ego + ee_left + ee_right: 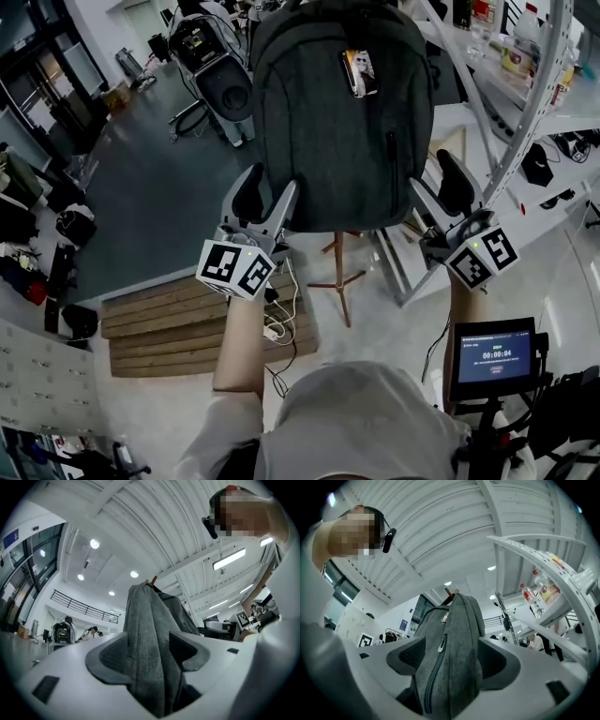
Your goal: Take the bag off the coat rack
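A dark grey backpack (342, 112) hangs from the top of a wooden coat rack (342, 272). My left gripper (267, 194) is at the bag's lower left corner. In the left gripper view the bag's edge (150, 620) stands between the spread jaws of that gripper (150, 656). My right gripper (437, 184) is at the lower right corner. In the right gripper view the zippered side of the bag (454, 630) fills the gap of that gripper (452, 656), whose jaws also stand wide. The rack's wooden peg (449, 591) pokes out above the bag.
Wooden steps (187, 323) lie on the floor at lower left, with white cables (279, 323) beside them. A white slanted shelf frame (530, 103) rises close on the right. A small screen on a stand (494, 358) is at lower right. An office chair (220, 89) stands behind.
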A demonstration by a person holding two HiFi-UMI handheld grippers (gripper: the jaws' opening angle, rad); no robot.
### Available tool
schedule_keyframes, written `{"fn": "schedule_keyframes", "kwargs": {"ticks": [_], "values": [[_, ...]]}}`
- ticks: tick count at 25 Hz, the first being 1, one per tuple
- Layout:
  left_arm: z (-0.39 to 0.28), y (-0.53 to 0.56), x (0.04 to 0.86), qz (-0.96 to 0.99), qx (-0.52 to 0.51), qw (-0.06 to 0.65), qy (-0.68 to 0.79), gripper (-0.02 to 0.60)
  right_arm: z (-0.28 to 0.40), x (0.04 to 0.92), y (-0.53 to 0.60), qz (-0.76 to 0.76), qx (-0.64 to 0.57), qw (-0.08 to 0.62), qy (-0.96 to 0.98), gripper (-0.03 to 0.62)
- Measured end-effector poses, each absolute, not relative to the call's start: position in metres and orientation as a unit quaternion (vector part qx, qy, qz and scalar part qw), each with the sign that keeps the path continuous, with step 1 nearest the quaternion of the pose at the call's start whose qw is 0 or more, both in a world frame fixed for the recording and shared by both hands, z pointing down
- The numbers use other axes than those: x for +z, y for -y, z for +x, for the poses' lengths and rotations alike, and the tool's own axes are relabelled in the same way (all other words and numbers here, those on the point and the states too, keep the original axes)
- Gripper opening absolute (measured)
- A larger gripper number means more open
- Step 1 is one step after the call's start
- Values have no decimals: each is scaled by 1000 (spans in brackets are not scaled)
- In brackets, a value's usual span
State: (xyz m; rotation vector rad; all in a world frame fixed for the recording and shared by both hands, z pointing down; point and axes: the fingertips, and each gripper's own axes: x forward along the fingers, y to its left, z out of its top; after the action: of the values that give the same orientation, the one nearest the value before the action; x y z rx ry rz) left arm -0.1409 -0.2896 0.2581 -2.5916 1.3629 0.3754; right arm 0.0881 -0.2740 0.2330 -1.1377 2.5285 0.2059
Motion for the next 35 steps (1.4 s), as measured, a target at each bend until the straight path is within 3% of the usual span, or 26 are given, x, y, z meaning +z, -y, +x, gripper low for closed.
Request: {"fn": "schedule_keyframes", "kwargs": {"ticks": [8,29,35], "values": [[-139,308,263,-888,108,75,-440,295,82,264,307,-405,5,183,-896,327],[-138,316,262,-885,136,67,-440,291,61,273,317,-427,-37,166,-888,324],[-137,315,264,-878,157,68,-447,261,70,278,325,-472,-30,182,-862,241]]}}
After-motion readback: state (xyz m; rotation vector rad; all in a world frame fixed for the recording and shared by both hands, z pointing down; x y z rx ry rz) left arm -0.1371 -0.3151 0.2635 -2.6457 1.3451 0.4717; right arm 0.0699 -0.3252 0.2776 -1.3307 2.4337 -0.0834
